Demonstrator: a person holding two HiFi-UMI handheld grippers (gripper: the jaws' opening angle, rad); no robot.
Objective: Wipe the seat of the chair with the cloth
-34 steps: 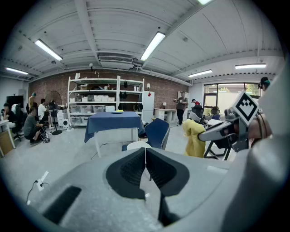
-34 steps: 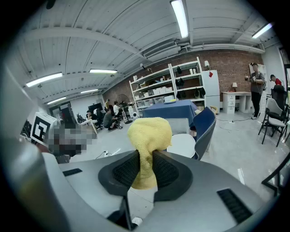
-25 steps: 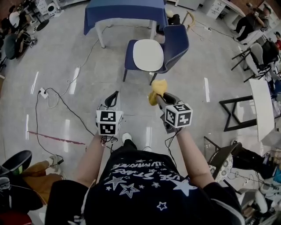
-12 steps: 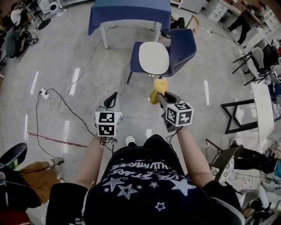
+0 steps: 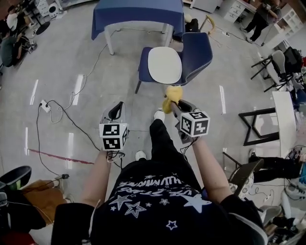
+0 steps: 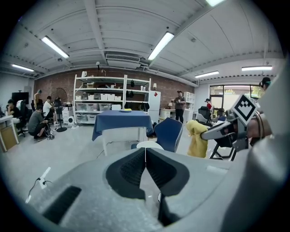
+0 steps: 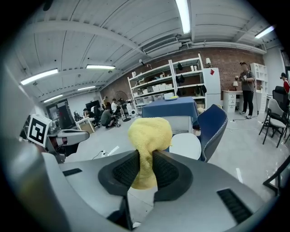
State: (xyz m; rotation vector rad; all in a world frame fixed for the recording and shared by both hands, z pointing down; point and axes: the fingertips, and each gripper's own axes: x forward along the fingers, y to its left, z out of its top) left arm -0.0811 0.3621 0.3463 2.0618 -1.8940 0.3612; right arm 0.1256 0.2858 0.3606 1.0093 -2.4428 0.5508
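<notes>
Tongs on the left [image 6: 145, 157] were pressed shut with nothing between them, while the right tongs [image 7: 145, 168] gripped a yellow cloth [image 7: 149, 132], held in the air short of the white seat [image 5: 164, 64] of a blue chair [image 5: 197, 48]; a blue-draped desk [image 5: 138, 12] stood beyond.

A pale grey, glossy floor [image 5: 71, 62] shows long streaks of lamp glare. Straight ahead of the left gripper [image 5: 116, 111] and the right gripper [image 5: 171, 104] stands a table draped in blue [image 5: 138, 12]. Beyond it, white shelving [image 6: 111, 97] lines a red brick wall [image 6: 59, 84]. Strip lights [image 6: 161, 45] run along the white ceiling [image 6: 127, 31]. Left of the left gripper, a power strip [image 5: 46, 101], black cables [image 5: 71, 117] and a red line [image 5: 57, 153] mark the floor. Right of the right gripper stand a black frame [image 5: 258, 125] and a white tabletop [image 5: 287, 124].
</notes>
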